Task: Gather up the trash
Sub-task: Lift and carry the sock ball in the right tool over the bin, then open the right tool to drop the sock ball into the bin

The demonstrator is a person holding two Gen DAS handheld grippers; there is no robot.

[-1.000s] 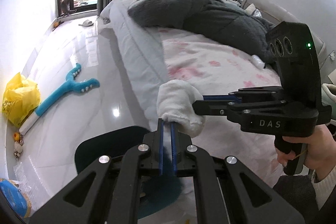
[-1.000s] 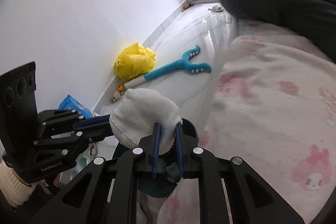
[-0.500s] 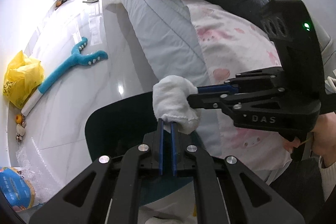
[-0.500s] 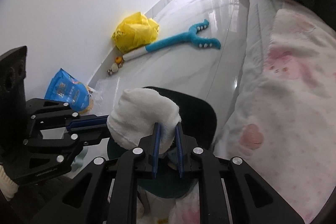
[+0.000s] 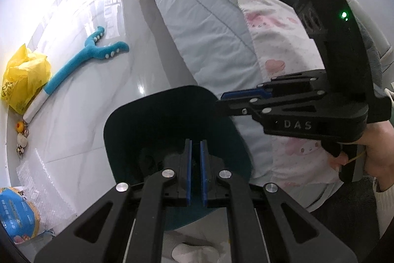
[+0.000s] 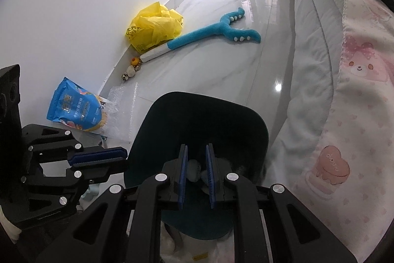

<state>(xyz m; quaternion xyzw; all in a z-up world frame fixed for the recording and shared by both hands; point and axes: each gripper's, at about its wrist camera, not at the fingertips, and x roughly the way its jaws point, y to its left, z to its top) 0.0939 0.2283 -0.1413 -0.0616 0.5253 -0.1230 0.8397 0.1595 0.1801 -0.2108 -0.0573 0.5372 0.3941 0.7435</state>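
Note:
A dark teal trash bin [image 5: 157, 115] stands on the floor beside the bed; it also shows in the right wrist view [image 6: 204, 112]. Both grippers hover over its mouth. My left gripper [image 5: 195, 147] has its fingers close together with nothing between them. My right gripper [image 6: 197, 152] is slightly open and empty; pale crumpled trash [image 6: 195, 170] lies inside the bin below it. The right gripper shows from the side in the left wrist view [image 5: 229, 100], and the left gripper in the right wrist view [image 6: 118, 155].
The bed [image 5: 221, 24] with a pink patterned sheet is at the right. On the floor lie a blue plush toy [image 5: 93, 53], a yellow bag [image 5: 22, 80], a blue snack bag [image 6: 73, 107], bubble wrap [image 5: 44, 186] and white tissue [image 5: 194, 250] near the bin's base.
The white wad that both grippers held is gone from the fingers. The right fingers have opened a little. Both grippers have moved lower over the bin.

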